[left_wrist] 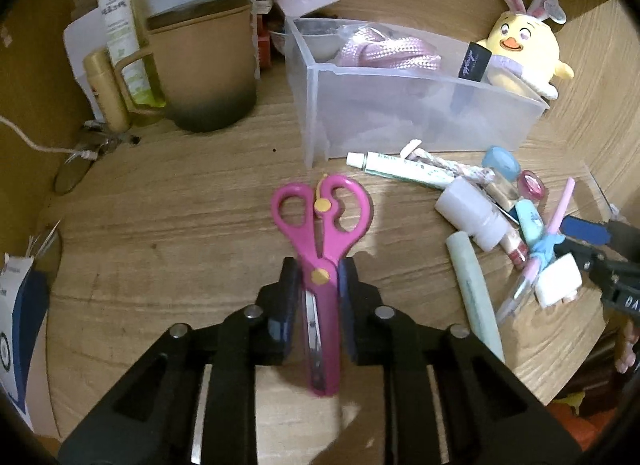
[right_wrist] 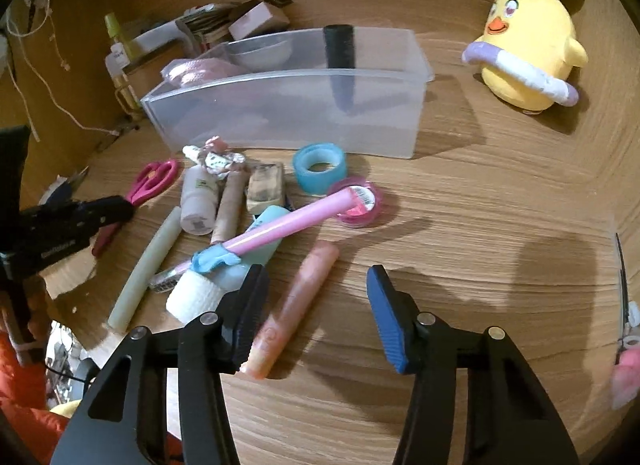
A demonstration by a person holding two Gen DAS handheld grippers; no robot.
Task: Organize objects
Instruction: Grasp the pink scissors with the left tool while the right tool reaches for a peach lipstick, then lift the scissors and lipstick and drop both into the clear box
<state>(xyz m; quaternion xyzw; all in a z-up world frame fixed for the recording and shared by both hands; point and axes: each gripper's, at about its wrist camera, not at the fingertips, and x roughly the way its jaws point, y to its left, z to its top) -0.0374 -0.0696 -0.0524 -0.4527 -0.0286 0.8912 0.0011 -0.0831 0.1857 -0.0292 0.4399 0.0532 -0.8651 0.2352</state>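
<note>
- Left wrist: left hand-held gripper point(left_wrist: 319, 297) clamped on pink scissors point(left_wrist: 320, 249) near pivot, lying on surface point(left_wrist: 180, 225) w/ clear bin point(left_wrist: 400, 121) beyond. Risk: blades swing open on lift.
- Right wrist: right hand-held gripper point(right_wrist: 316, 313) jaws apart, nothing held; left pad beside peach tube point(right_wrist: 294, 309). Risk: tube rolls off.

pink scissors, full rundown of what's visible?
The scissors look plastic: magenta handles and blade covers, yellow pivot disc, a second yellow tab between the two finger loops, and a grey metal edge showing along the blades. Blades closed. They lie on the wooden table, loops pointing toward the clear bin, tips toward the camera. The left claw has its pads against both sides at the pivot. In the right wrist view they sit left of the clutter.
</note>
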